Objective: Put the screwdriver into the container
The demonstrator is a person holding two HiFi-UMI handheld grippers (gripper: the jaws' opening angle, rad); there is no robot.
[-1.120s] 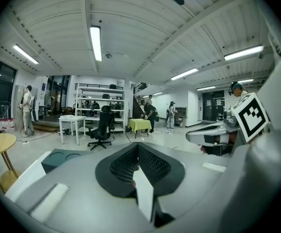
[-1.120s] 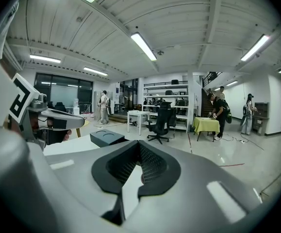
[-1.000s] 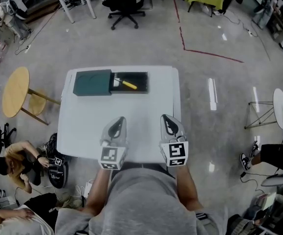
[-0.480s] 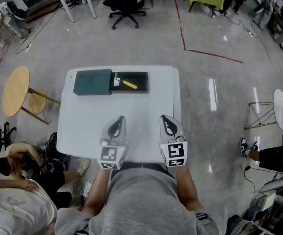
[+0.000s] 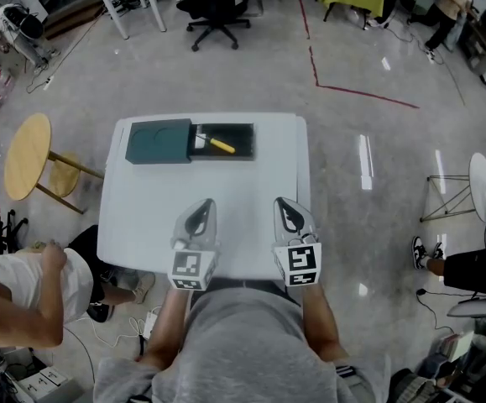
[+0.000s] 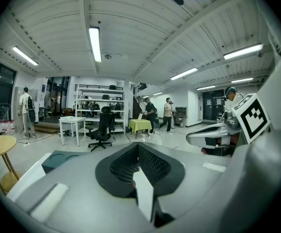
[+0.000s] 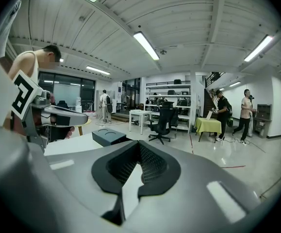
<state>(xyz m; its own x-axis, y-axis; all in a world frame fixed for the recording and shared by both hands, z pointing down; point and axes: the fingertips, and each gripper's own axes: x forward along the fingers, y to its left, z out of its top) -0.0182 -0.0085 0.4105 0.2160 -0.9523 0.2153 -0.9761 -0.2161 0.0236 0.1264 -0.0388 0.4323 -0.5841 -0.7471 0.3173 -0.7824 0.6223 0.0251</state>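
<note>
The yellow-handled screwdriver [image 5: 219,145] lies inside the open dark compartment of the container [image 5: 241,130] at the far side of the white table [image 5: 251,175]. The container's dark green part [image 5: 159,141] adjoins it on the left and also shows in both gripper views [image 6: 61,158] [image 7: 108,136]. My left gripper [image 5: 202,210] and right gripper [image 5: 286,208] hover side by side over the near table edge, well short of the container. Both are shut with nothing in them, as their own views show [image 6: 138,168] [image 7: 139,168].
A round wooden table [image 5: 26,156] stands left of the white table. A person in a white top [image 5: 20,296] bends at the lower left. An office chair [image 5: 217,7] is beyond the far edge, and a small white round stand [image 5: 482,183] is at the right.
Both grippers and the screwdriver have stayed put. The person at the lower left has moved across the floor, and another person walks at the far top right.
</note>
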